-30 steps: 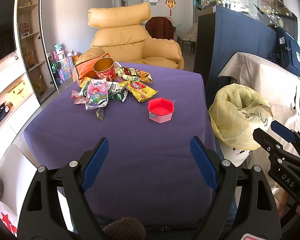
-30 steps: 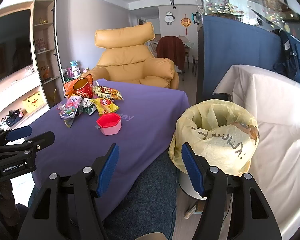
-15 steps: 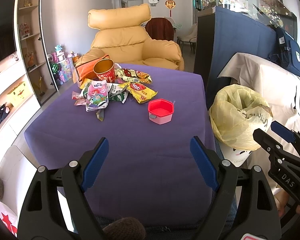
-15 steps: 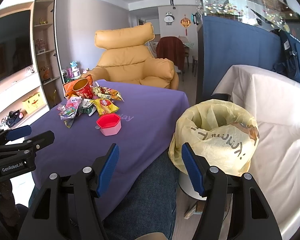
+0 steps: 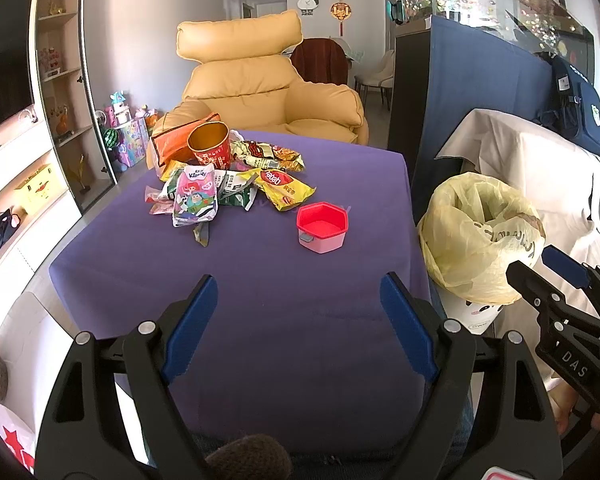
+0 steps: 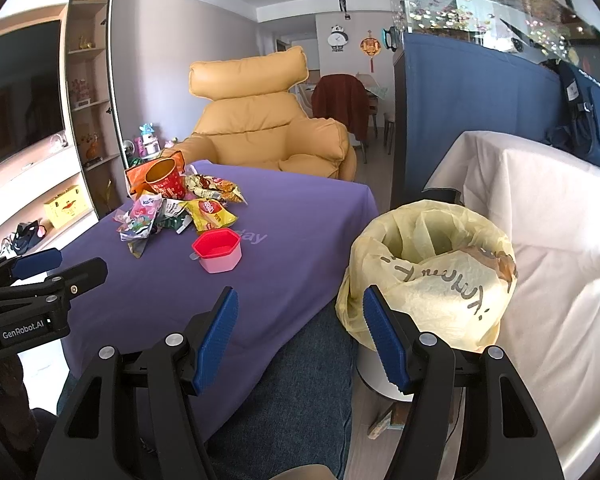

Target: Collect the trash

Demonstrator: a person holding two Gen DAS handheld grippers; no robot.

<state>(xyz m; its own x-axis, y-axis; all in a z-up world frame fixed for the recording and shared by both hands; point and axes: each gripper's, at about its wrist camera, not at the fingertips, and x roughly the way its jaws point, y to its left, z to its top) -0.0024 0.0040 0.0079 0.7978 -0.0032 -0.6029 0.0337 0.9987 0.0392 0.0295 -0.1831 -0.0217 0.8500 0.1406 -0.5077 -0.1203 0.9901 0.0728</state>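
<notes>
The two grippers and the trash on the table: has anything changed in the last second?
Almost nothing. The left gripper crept slightly toward the table, so the wrappers and the pink cup sit a touch lower in its view. The right gripper did not move. Both stay open and empty. The trash has not been touched, and the yellow bag in the bin stands as before.

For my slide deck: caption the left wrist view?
Open left tongs face snack wrappers and a pink hexagonal cup on a purple-covered table.
</notes>
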